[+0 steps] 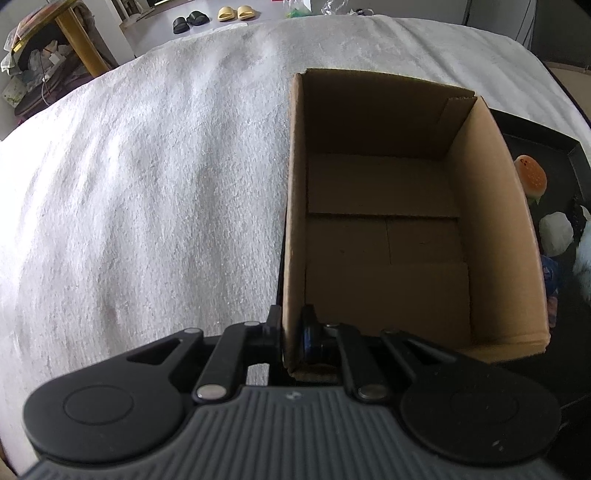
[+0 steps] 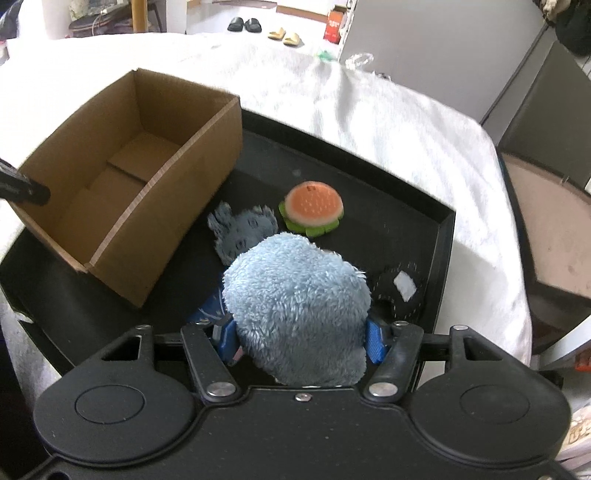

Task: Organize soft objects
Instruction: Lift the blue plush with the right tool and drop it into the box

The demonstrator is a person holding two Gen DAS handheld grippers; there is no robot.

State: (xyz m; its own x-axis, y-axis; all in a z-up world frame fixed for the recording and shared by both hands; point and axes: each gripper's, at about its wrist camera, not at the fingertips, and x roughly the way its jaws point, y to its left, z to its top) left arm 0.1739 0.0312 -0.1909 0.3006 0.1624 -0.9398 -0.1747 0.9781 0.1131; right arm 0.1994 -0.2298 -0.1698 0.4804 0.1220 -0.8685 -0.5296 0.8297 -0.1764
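Note:
An open, empty cardboard box (image 1: 384,221) stands on a black tray (image 2: 443,236); it also shows in the right wrist view (image 2: 122,184). My left gripper (image 1: 291,332) is shut on the box's near wall. My right gripper (image 2: 301,338) is shut on a fluffy light-blue plush toy (image 2: 295,306) and holds it above the tray. On the tray lie a plush burger (image 2: 314,212), a grey furry toy (image 2: 243,232), a dark toy with a white patch (image 2: 400,291) and a blue patterned item (image 2: 207,314) partly hidden under the plush.
The tray rests on a white fuzzy blanket (image 1: 147,184) that covers the bed. The burger (image 1: 532,177) and a white soft item (image 1: 556,229) show right of the box in the left wrist view. Slippers (image 2: 245,24) lie on the far floor. A cabinet (image 2: 546,110) stands at right.

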